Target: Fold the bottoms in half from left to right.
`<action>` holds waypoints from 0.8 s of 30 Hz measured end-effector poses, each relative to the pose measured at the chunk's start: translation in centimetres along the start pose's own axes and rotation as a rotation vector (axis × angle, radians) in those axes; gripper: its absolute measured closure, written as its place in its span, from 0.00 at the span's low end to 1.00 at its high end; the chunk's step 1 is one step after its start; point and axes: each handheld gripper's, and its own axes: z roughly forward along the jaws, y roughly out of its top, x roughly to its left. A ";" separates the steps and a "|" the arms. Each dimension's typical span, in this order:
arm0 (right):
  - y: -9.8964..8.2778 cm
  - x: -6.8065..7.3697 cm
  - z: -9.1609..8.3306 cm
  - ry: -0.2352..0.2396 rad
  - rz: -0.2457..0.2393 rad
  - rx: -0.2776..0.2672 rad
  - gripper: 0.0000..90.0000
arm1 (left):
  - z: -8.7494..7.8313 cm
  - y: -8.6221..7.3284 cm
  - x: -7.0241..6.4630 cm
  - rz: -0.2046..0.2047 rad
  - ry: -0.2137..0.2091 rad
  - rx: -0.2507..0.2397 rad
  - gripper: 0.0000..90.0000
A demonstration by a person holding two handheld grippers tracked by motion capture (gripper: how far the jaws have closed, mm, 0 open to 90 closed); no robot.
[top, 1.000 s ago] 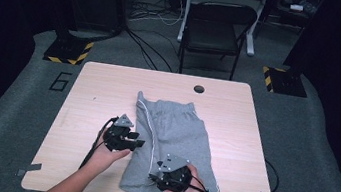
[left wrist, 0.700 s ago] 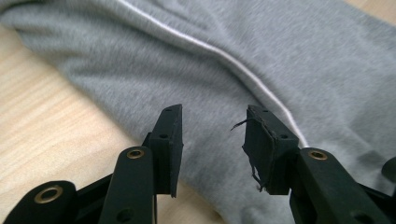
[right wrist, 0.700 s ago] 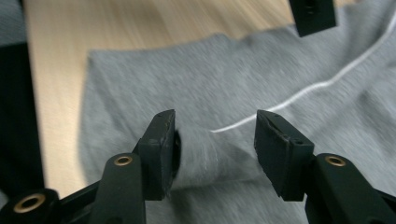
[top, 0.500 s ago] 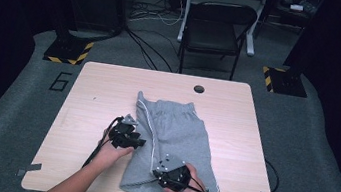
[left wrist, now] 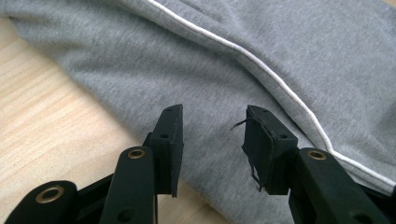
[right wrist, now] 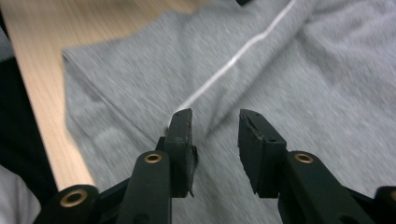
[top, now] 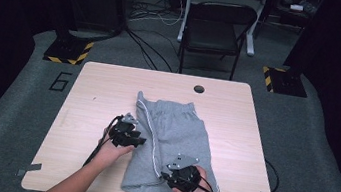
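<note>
Grey shorts (top: 172, 144) lie folded at the middle of the bench (top: 103, 91). The left tool (top: 139, 141), jaws apart, hovers at the shorts' left edge; the right tool (top: 163, 176) (jaws just closing, nothing pinched yet) sits over their near hem by the white stripe (right wrist: 233, 58). Next, likely: grip and fold.

Shorts (top: 172, 141) lie on the table (top: 98, 91), middle to near edge. My left gripper (top: 138, 141) sits at their left edge, my right gripper (top: 167, 172) over their near part. Chair (top: 218, 27) behind the table.
</note>
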 end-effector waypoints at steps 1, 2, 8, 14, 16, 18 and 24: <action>0.2 0.1 0.0 0.004 -0.011 -0.012 0.73 | 0.0 0.0 0.0 -0.001 -0.001 -0.002 0.64; 0.6 0.4 0.1 0.009 -0.003 -0.022 0.72 | -0.1 0.0 0.1 -0.004 0.002 -0.005 0.64; 1.3 1.2 1.3 0.025 -0.028 -0.045 0.61 | -0.7 0.2 0.8 -0.030 0.011 -0.036 0.64; 0.8 2.1 2.9 -0.057 -0.103 0.025 0.65 | -1.3 1.4 1.7 -0.031 0.051 -0.054 0.60; 0.6 1.8 2.7 -0.060 -0.092 0.040 0.68 | -1.4 2.4 2.2 -0.039 0.070 -0.069 0.59; 0.4 1.4 2.6 -0.056 -0.064 0.037 0.72 | -1.4 3.1 2.6 -0.041 0.083 -0.075 0.57; 0.1 0.7 2.4 -0.020 -0.029 0.033 0.86 | -1.2 4.8 3.6 -0.064 0.119 -0.109 0.54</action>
